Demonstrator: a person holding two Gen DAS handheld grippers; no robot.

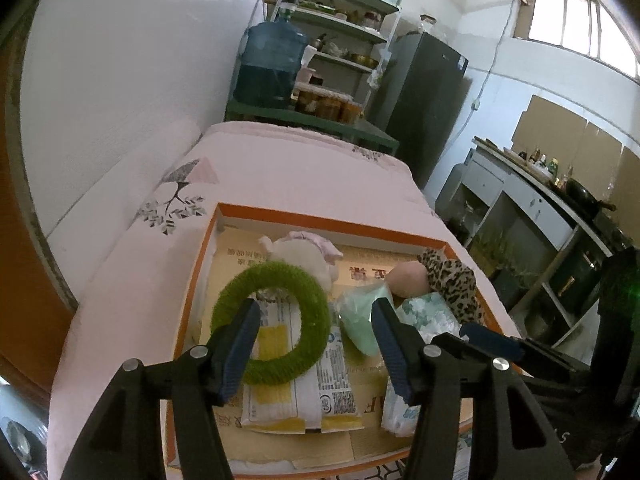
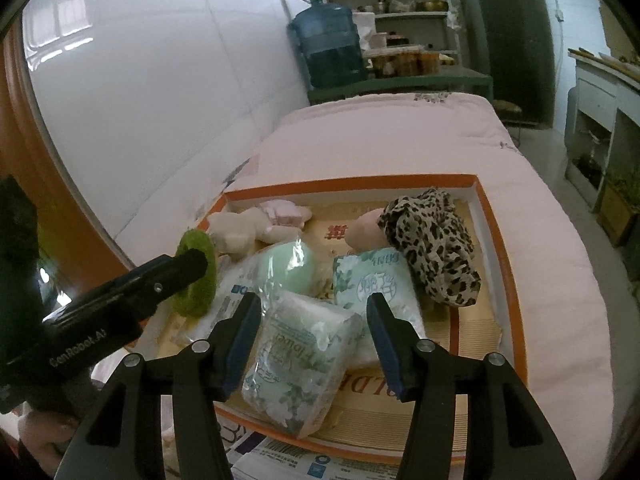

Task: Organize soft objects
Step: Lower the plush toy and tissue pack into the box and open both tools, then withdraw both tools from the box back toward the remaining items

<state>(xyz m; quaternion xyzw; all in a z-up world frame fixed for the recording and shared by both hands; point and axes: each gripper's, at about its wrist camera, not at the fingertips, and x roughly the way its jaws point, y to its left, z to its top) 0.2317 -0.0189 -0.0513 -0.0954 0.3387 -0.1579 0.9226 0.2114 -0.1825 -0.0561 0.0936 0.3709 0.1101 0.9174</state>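
An orange-rimmed cardboard box (image 1: 320,218) on a pink bed holds the soft things. A fuzzy green ring (image 1: 280,276) lies on a yellow-and-white tissue pack (image 1: 304,396). My left gripper (image 1: 316,320) stands open over it, its left finger overlapping the ring's edge. In the right wrist view a floral tissue pack (image 2: 300,360) lies tilted between the fingers of my right gripper (image 2: 314,328), which is open, with a gap at the right pad. Also in the box (image 2: 360,179) are a second floral pack (image 2: 372,284), a mint bagged item (image 2: 292,264), a white plush (image 2: 240,228) and a leopard-print cloth (image 2: 432,240).
The white wall (image 1: 120,80) runs close along the bed's left side. Beyond the bed stand a blue water jug (image 1: 272,64), metal shelves (image 1: 352,20) and a dark fridge (image 1: 424,96). A counter (image 1: 532,184) lines the right. Printed packs (image 2: 300,460) lie under the box's near edge.
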